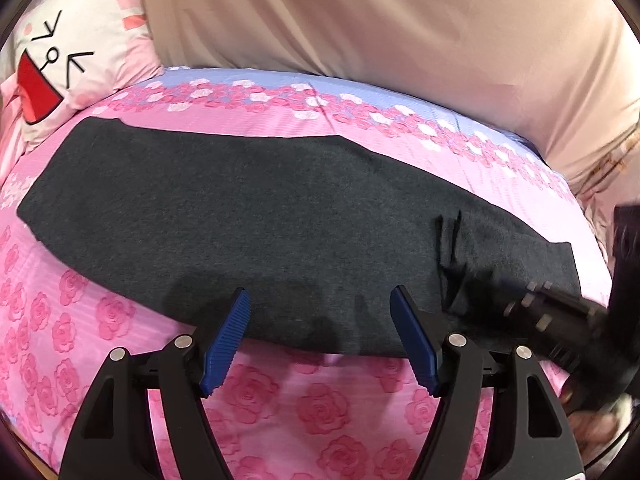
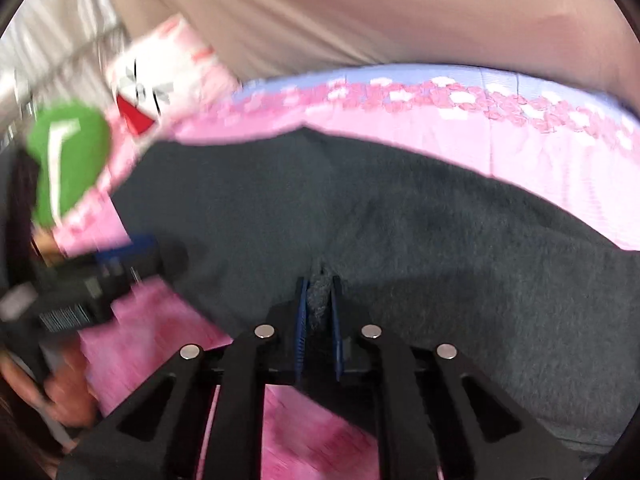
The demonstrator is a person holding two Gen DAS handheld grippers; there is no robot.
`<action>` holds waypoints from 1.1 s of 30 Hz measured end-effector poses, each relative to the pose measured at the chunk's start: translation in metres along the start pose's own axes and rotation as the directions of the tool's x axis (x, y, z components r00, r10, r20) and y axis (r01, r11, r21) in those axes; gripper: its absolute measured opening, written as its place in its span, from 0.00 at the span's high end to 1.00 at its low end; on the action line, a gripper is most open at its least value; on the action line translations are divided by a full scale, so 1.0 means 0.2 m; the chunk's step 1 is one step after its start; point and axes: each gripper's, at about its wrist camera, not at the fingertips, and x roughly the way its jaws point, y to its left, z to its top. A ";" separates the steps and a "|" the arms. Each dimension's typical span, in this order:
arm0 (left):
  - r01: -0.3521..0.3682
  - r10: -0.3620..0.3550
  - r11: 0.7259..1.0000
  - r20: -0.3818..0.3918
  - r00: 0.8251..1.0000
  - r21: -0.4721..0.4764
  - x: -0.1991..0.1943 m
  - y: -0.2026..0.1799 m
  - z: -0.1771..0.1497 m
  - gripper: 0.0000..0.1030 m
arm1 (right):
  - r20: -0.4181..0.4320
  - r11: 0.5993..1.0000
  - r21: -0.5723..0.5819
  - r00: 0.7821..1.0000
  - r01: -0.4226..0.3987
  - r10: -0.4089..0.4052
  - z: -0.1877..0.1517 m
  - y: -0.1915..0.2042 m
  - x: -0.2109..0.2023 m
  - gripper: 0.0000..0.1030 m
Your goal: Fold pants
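Dark grey pants [image 1: 248, 216] lie flat and lengthwise across a pink rose-print bed sheet [image 1: 280, 404]. My left gripper [image 1: 320, 304] is open, its blue pads just over the pants' near edge, holding nothing. My right gripper [image 2: 319, 292] is shut on a pinch of the grey pants fabric [image 2: 400, 220] at the near edge. In the left wrist view the right gripper [image 1: 516, 304] shows blurred at the pants' right end, with creases in the cloth beside it. In the right wrist view the left gripper [image 2: 132, 256] shows blurred at the left.
A white and pink cartoon-face pillow [image 1: 72, 56] lies at the bed's far left corner. A beige curtain or sheet [image 1: 380, 20] hangs behind the bed. A green object [image 2: 68, 160] shows blurred at the left of the right wrist view.
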 end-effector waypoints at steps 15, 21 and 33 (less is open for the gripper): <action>-0.074 0.073 0.995 -0.014 0.997 -0.074 -0.02 0.27 0.00 0.30 | 0.035 1.000 -0.016 0.999 0.018 -0.017 0.06 0.08 -0.09 0.80; 0.022 -0.021 0.997 0.016 1.000 -0.073 -0.09 0.18 0.02 0.30 | 0.163 0.946 0.210 0.946 0.245 -0.281 -0.15 -0.41 -0.72 0.55; 0.112 -0.111 0.994 -0.139 0.984 0.003 0.24 -0.36 0.09 0.30 | 0.043 0.956 0.147 0.964 0.252 -0.261 -0.47 -0.41 -0.64 0.78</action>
